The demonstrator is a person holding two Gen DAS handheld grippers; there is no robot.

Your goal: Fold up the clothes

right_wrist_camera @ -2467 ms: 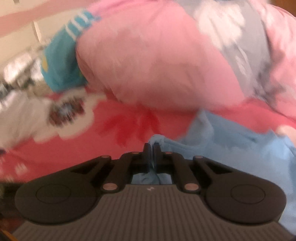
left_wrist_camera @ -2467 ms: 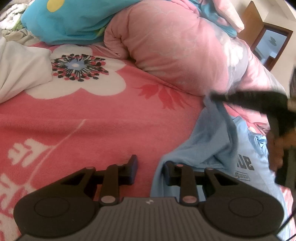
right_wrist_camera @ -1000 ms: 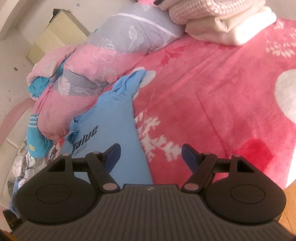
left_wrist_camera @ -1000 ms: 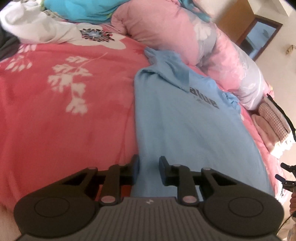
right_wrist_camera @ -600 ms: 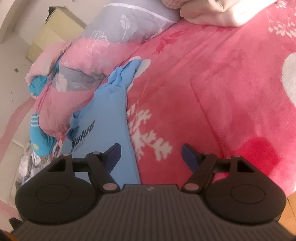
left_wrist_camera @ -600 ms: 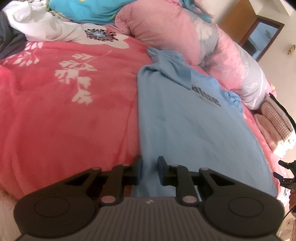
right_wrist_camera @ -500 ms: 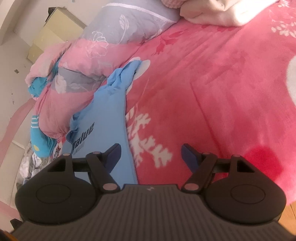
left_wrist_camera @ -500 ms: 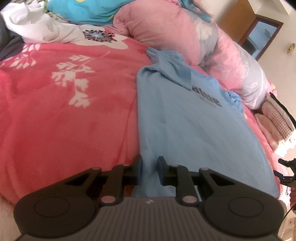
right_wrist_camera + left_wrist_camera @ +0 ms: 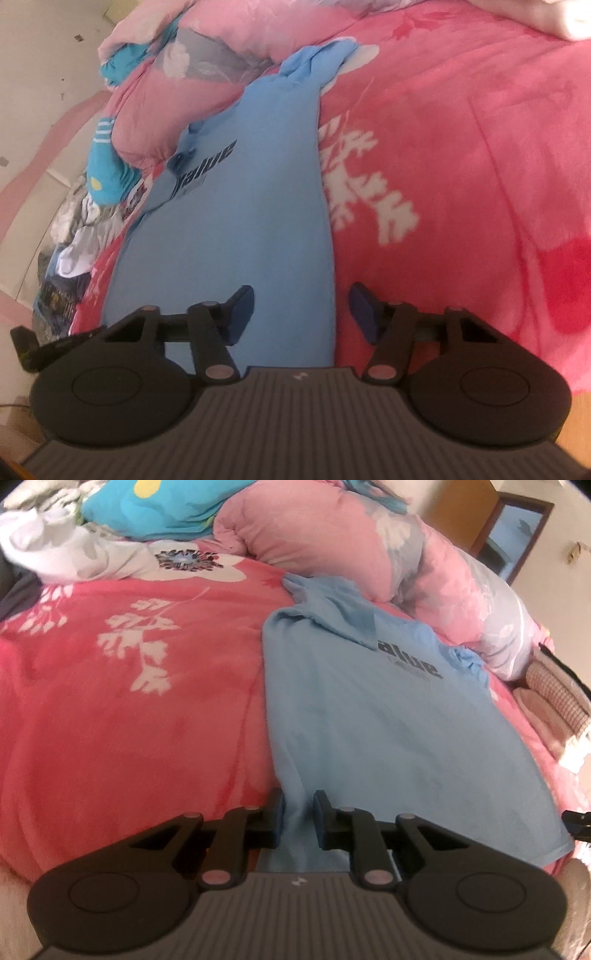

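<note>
**Blue T-shirt spread on a pink bed, left gripper at its hem**

A bed covered with a pink fleece blanket printed with white flowers and leaf sprigs [image 9: 122, 709] fills both views. Along its far side lies a bulky pink and grey flowered quilt [image 9: 332, 546], with a turquoise cushion [image 9: 155, 513] and a crumpled white garment [image 9: 74, 557] at the far left. A folded stack of pink and cream textiles [image 9: 550, 701] sits at the right edge of the left wrist view.

The light blue cotton T-shirt with dark lettering [image 9: 388, 716] lies flat on the blanket, its hem near, its collar and sleeves far, up against the quilt.

The left gripper [image 9: 297, 821] sits at the shirt's near left hem corner, a raised ridge of blue fabric passing between its two narrowly spaced fingers; whether they pinch the cloth, I cannot tell. The right gripper [image 9: 301, 314] hovers with its jaws spread wide over the shirt's near right edge, the fabric's border running between its blue-padded fingers [image 9: 240, 314], nothing held.
</note>
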